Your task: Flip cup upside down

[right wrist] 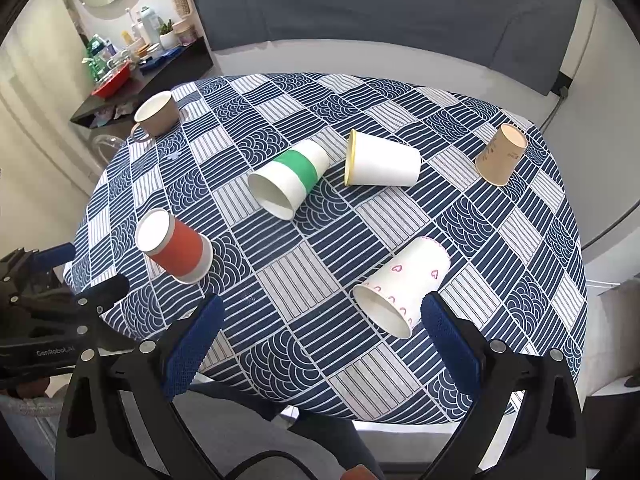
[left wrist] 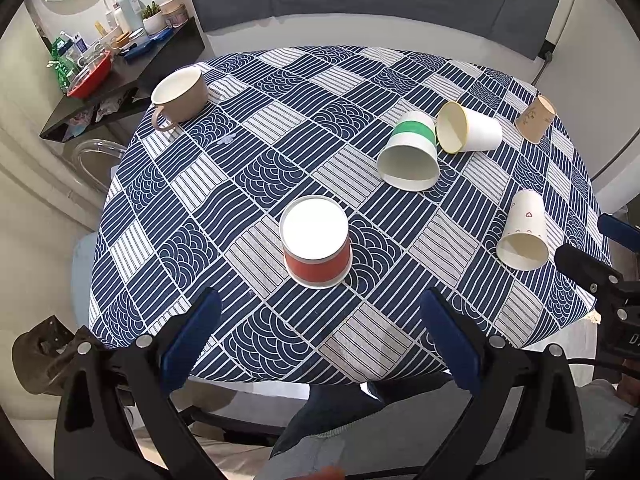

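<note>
A red paper cup (left wrist: 316, 246) stands upside down on the patterned tablecloth (left wrist: 248, 184), just ahead of my open, empty left gripper (left wrist: 320, 332); it also shows in the right wrist view (right wrist: 176, 250). A white cup with pink hearts (right wrist: 400, 288) lies on its side, mouth toward my open, empty right gripper (right wrist: 320, 332), close to its right finger; it shows in the left wrist view too (left wrist: 524, 232). A green-banded cup (right wrist: 288, 182) and a yellow-rimmed white cup (right wrist: 380, 162) lie on their sides mid-table. A brown paper cup (right wrist: 500, 156) stands upside down far right.
A brown ceramic mug (left wrist: 180, 96) lies tilted at the table's far left. A black shelf (left wrist: 120, 76) with bottles and a red bowl stands beyond it. A grey sofa (right wrist: 380, 0) runs behind the table. The table's near edge (right wrist: 360, 412) sits under both grippers.
</note>
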### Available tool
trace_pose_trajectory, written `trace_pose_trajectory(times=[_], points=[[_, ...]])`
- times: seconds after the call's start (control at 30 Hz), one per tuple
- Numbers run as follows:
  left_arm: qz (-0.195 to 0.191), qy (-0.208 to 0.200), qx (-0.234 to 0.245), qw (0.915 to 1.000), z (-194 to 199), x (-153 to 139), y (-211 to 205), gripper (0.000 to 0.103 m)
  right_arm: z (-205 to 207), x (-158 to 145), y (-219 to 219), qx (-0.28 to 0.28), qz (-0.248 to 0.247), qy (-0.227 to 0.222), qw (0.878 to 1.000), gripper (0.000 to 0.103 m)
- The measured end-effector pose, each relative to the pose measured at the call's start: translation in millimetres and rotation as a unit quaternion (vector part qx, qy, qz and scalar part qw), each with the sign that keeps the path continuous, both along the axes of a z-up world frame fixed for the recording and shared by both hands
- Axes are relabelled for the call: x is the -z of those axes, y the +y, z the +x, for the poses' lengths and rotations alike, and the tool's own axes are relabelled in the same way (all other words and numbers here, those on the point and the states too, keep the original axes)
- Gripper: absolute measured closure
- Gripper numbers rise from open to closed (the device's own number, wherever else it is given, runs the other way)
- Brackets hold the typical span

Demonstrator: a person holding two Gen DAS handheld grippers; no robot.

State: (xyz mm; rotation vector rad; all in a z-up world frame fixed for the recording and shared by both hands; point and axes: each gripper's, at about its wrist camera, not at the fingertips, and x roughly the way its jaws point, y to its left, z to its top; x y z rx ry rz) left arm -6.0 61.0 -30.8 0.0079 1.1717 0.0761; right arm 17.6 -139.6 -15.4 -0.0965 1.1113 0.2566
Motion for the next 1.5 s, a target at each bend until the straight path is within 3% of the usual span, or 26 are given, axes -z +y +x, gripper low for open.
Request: trace_pose_trajectory(times=[1.5], points=[[0.009, 0.008, 0.004, 0.9999, 12.0, 2.7, -2.0, 0.006, 8.8, 3.5, 1.9, -0.006, -0.001, 0.002, 1.0, 0.008]])
